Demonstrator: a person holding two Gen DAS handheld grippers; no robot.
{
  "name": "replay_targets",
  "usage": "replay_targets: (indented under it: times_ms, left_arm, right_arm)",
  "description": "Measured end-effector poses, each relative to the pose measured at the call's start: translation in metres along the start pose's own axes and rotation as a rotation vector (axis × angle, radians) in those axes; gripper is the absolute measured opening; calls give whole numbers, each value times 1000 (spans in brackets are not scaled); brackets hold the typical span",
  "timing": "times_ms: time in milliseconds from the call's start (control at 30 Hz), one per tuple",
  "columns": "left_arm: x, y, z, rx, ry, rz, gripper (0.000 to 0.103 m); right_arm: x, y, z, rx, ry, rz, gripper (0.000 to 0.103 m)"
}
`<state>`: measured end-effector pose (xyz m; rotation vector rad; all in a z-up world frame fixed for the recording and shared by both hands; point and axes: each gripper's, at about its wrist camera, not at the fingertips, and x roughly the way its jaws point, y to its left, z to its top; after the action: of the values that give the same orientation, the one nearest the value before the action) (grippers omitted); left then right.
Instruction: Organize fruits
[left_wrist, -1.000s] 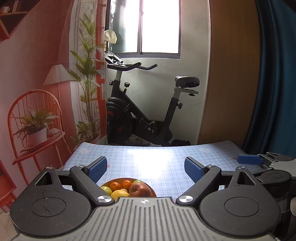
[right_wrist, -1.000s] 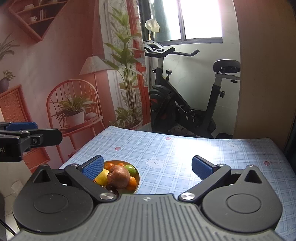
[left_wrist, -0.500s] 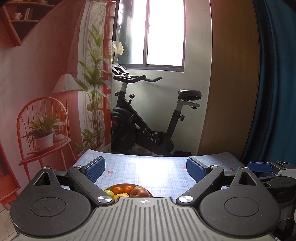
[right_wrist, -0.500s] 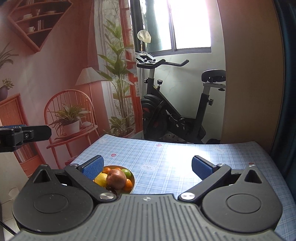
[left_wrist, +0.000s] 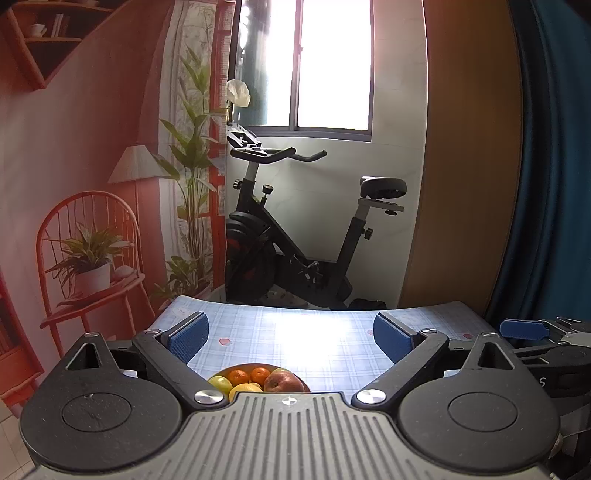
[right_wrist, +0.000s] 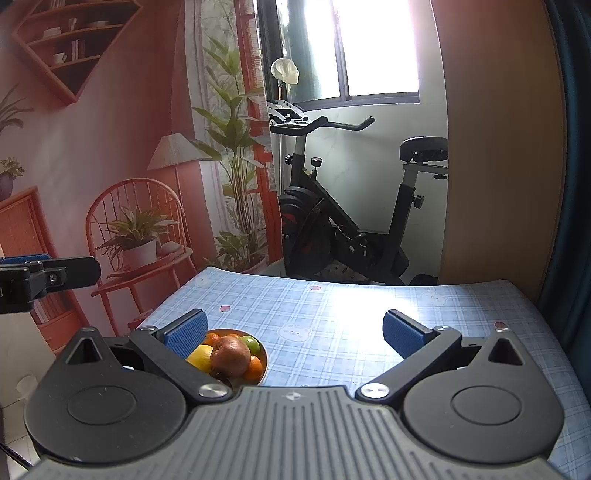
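fruit sits heaped in a bowl (right_wrist: 263, 363) at the near left of the table (right_wrist: 332, 314), close under both grippers. on top is a red-brown apple (right_wrist: 230, 356); beside it a lemon (right_wrist: 199, 358), a green fruit (right_wrist: 252, 344) and small oranges (right_wrist: 254, 369).

left gripper (left_wrist: 291, 336) has its fingers spread wide with nothing between them, the bowl lying below and just ahead. right gripper (right_wrist: 291, 334) is likewise spread and empty, its left pad (right_wrist: 184, 334) hanging over the bowl's near edge, apart from the fruit as far as this angle lets me judge.

judging by that, every piece looks gathered, so the job seems done or nearly so; the good move is to lift clear without nudging the pile. if one more pick is meant, take the apple first: it rides highest and could roll.

the apple is round, dull-skinned and firm, wide enough to need open jaws. the oranges are small, glossy and slightly soft. the lemon is oval and waxy. the bowl is shallow, orange-brown and smooth, so it may slide on the slick checked cloth. the pads are blue ribbed rubber, grippy.
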<state>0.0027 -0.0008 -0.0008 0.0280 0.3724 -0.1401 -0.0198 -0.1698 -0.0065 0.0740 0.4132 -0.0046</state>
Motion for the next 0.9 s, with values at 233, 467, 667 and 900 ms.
replay_targets:
  times_ms: [233,467,667,900]
  left_arm:
    - [0,-2,1,-1,4,-2,98]
    - [-1,-1,0,-4,4,-6,98]
    - [-1,-1,0,-10,4,-7,98]
    - [0,-1,0,-18,10,-19,98]
  right_arm:
    - [0,0,0,0,0,1,103]
    - [-1,0,0,3,-1,-1,103]
    - [-2,-1,0,4,-1,-1,103]
    - [-1,-1,0,4,-1,-1,103]
